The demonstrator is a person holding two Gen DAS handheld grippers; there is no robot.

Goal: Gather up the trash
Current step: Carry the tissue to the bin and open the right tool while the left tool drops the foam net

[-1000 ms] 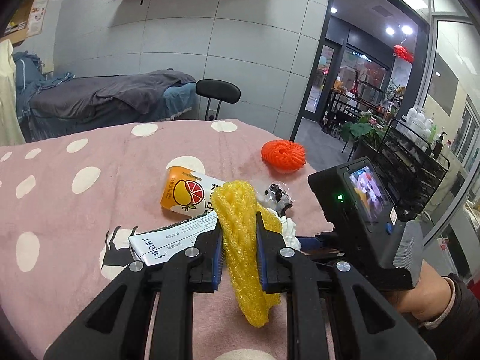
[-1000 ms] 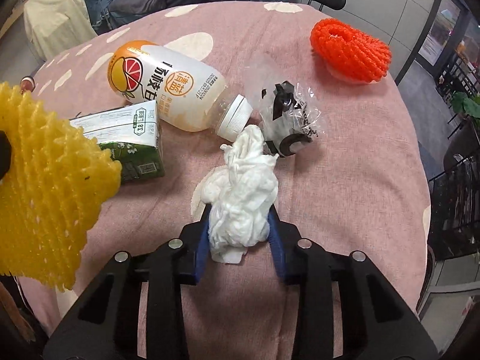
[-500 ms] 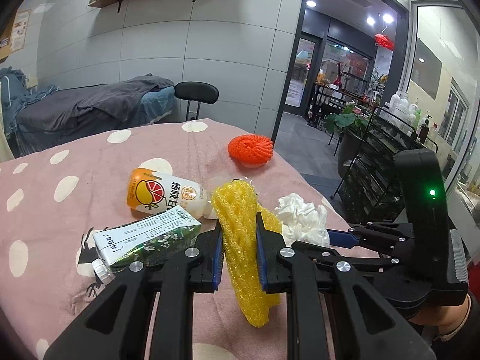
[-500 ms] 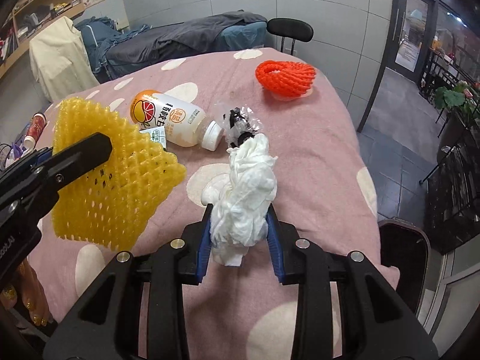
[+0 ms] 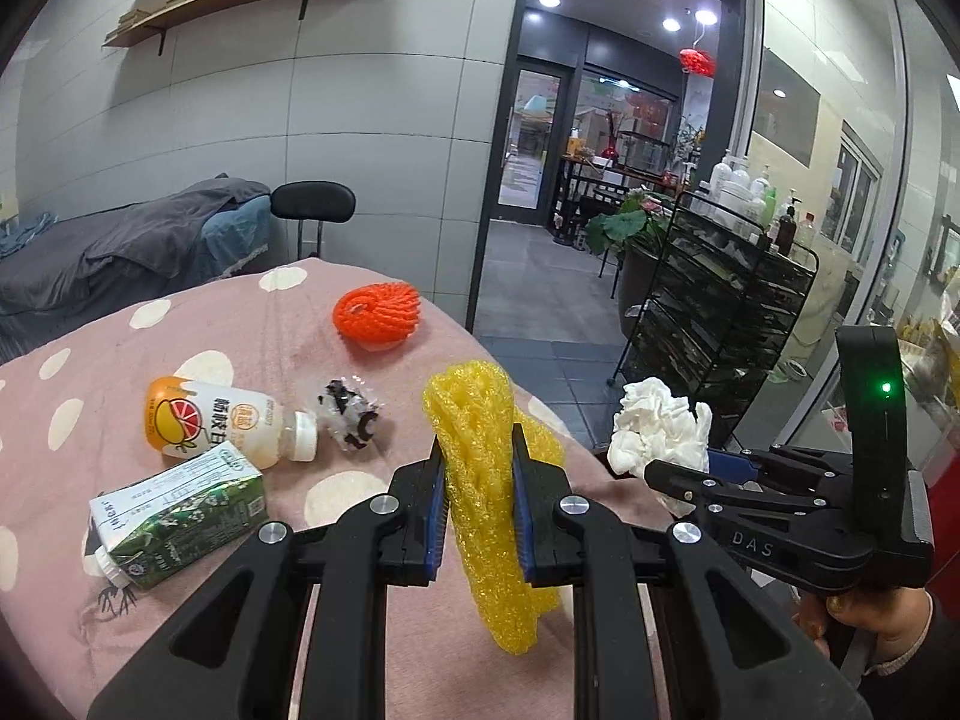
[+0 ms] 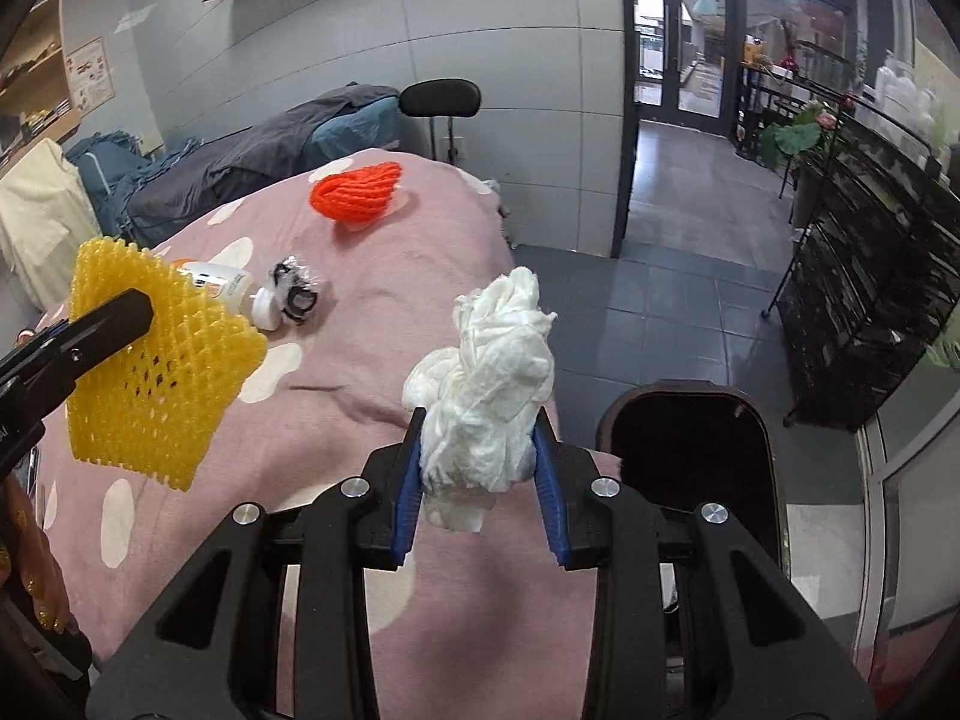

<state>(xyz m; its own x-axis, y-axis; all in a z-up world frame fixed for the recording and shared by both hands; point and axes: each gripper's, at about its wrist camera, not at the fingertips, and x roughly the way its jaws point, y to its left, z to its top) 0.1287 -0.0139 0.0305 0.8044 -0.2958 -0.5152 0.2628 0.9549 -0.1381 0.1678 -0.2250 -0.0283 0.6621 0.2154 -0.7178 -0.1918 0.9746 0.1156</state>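
Observation:
My left gripper [image 5: 478, 480] is shut on a yellow foam fruit net [image 5: 487, 516], held above the pink dotted tablecloth [image 5: 72, 480]. My right gripper [image 6: 480, 456] is shut on a crumpled white tissue [image 6: 486, 384], lifted near the table's right edge; in the left wrist view that tissue [image 5: 660, 426] hangs beyond the edge. A dark open bin [image 6: 690, 438] stands on the floor just right of the table. On the cloth lie an orange-label drink bottle [image 5: 210, 420], a green milk carton [image 5: 180, 510], a clear crumpled wrapper [image 5: 351, 414] and an orange foam net [image 5: 375, 312].
A black wire rack [image 5: 720, 324] with bottles stands to the right on the tiled floor. Behind the table are a black stool [image 5: 312, 204] and a bed under grey covers [image 5: 120, 240]. A hand [image 5: 882, 624] grips the right tool's handle.
Both grippers have swung right and lifted with their loads. The right one left the table middle and now faces the table edge, with the bin in sight.

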